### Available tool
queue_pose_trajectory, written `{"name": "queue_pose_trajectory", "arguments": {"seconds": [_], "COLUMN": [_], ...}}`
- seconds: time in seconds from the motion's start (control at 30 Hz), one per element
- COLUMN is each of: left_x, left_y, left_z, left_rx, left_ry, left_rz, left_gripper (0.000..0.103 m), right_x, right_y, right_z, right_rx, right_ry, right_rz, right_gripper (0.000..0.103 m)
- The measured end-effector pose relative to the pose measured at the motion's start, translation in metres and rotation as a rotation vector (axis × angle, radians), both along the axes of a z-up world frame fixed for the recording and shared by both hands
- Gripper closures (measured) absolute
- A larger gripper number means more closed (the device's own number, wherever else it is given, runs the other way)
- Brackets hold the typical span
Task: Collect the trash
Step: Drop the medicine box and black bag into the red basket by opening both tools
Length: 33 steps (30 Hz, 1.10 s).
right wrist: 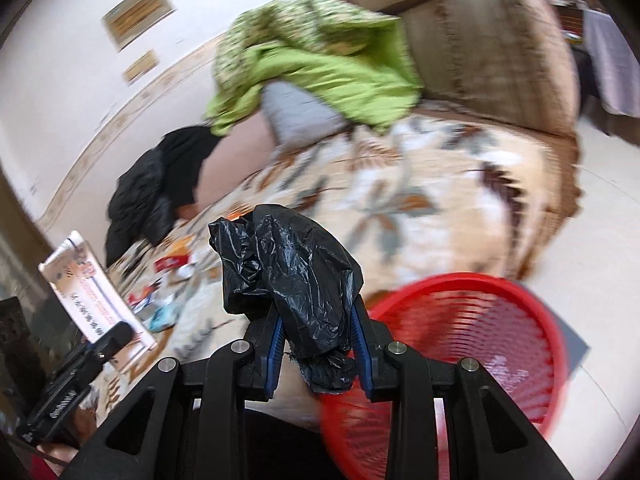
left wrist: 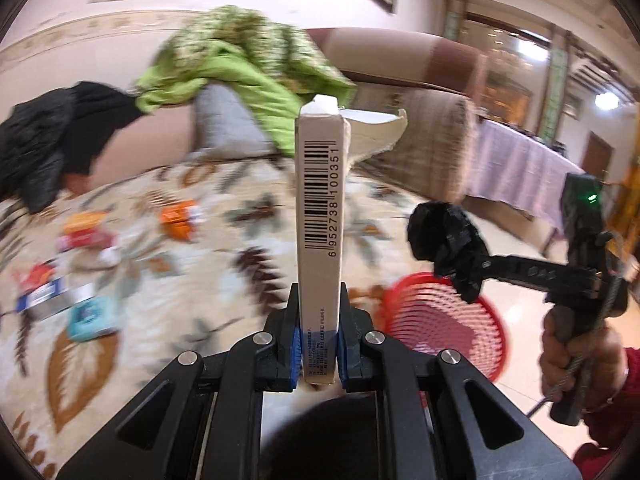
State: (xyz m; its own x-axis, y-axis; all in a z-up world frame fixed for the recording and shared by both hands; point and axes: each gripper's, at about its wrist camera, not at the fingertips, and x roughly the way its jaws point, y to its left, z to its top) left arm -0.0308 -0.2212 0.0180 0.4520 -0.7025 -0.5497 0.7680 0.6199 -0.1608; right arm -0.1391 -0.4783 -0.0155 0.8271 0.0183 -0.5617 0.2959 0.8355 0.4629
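Left gripper (left wrist: pixel 319 340): jaws clamped on the lower end of a slim beige carton (left wrist: pixel 320 216), barcode facing the camera, top flap torn open.
Right gripper (right wrist: pixel 318 342): jaws squeezed onto a crumpled black plastic bag (right wrist: pixel 288 276).
Red basket (right wrist: pixel 472 352): on the floor just past the sofa seat's front edge, below the bag.
Loose wrappers (left wrist: pixel 80 276): scattered along the patterned sofa cover (left wrist: pixel 224 264).
Green cloth (left wrist: pixel 240 60): draped over the backrest, black jacket (left wrist: pixel 56 136) beside it.
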Motion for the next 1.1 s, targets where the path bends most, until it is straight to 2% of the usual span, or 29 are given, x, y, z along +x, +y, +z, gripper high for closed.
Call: {"name": "queue_pose_trajectory", "arguments": {"seconds": [0.13, 0.27, 0.47, 0.5, 0.57, 0.6, 0.63, 0.87, 1.1], "left_x": [-0.02, -0.037, -0.046, -0.043, -0.044, -0.043, -0.041, -0.023, -0.004], "left_y": [-0.048, -0.085, -0.126, -0.128, -0.132, -0.13, -0.128, -0.103, -0.067], "left_z": [0.001, -0.008, -0.025, -0.027, -0.03, -0.029, -0.027, -0.021, -0.017], "left_rx": [0.009, 0.032, 0.093, 0.102, 0.112, 0.101, 0.087, 0.044, 0.026], "left_ry": [0.046, 0.105, 0.167, 0.18, 0.193, 0.193, 0.195, 0.215, 0.206], "left_rz": [-0.133, -0.226, -0.304, -0.312, -0.308, -0.296, -0.284, -0.216, -0.137], "left_gripper": [0.09, 0.09, 0.09, 0.088, 0.069, 0.054, 0.048, 0.047, 0.047], "right_x": [-0.026, -0.041, -0.049, -0.05, -0.052, -0.053, -0.053, -0.05, -0.021], "right_y": [-0.028, -0.043, -0.056, -0.058, -0.062, -0.063, -0.064, -0.057, -0.024], "right_z": [-0.007, -0.019, -0.03, -0.032, -0.035, -0.036, -0.035, -0.026, -0.017], "right_rx": [0.02, 0.048, 0.067, 0.063, 0.071, 0.074, 0.072, 0.06, 0.052], "right_ry": [0.027, 0.048, 0.067, 0.076, 0.085, 0.083, 0.081, 0.052, 0.031], "right_rz": [-0.065, -0.105, -0.142, -0.153, -0.164, -0.169, -0.172, -0.161, -0.026], "right_gripper": [0.071, 0.071, 0.068, 0.064, 0.052, 0.045, 0.041, 0.041, 0.041]}}
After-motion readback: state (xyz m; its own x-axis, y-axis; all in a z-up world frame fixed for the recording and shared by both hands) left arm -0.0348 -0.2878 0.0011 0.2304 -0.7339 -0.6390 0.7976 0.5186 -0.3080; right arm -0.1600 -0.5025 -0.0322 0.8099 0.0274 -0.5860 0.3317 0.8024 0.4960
